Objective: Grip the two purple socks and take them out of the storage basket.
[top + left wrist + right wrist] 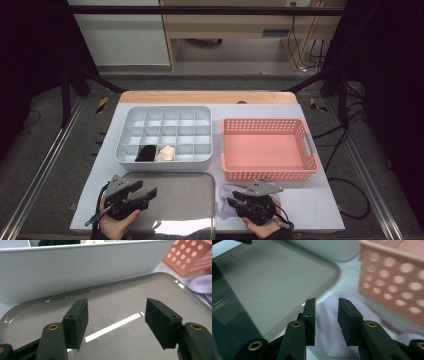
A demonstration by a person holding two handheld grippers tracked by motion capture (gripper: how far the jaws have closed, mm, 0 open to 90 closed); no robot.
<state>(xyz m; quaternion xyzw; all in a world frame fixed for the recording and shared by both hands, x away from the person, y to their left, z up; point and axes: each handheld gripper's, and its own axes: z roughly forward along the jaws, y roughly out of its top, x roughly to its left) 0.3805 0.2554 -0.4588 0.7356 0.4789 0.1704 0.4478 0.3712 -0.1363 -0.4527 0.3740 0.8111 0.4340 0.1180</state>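
**Spotter:** Two claws sit low in the high view. Your left claw [148,194] hovers over the left part of the flat grey metal tray [190,200] at bottom centre, jaws spread wide with nothing between them. In the left gripper view they frame bare tray [120,302] and a white streak of reflected light.

**Checker:** And your right claw [233,201]?

**Spotter:** It is at the bottom, right of centre, over the pale lilac cloth [228,196] that lies crumpled on the white worktop [320,205] between the tray's right edge and the front wall of the salmon-pink perforated plastic basket [269,148]. In the right gripper view the jaws stand a narrow gap apart, with the cloth [324,315] showing through the gap and beneath them. The pads do not press on it, so your claw is partly open, not gripping.

**Checker:** What else is on the worktop?

**Spotter:** Above the tray, left of centre, stands the light grey plastic divided organiser box [167,135]. Its front row holds a black folded item [146,153] and, in the compartment just right of it, a cream folded item [166,153]. The basket sits right of the box, close by.
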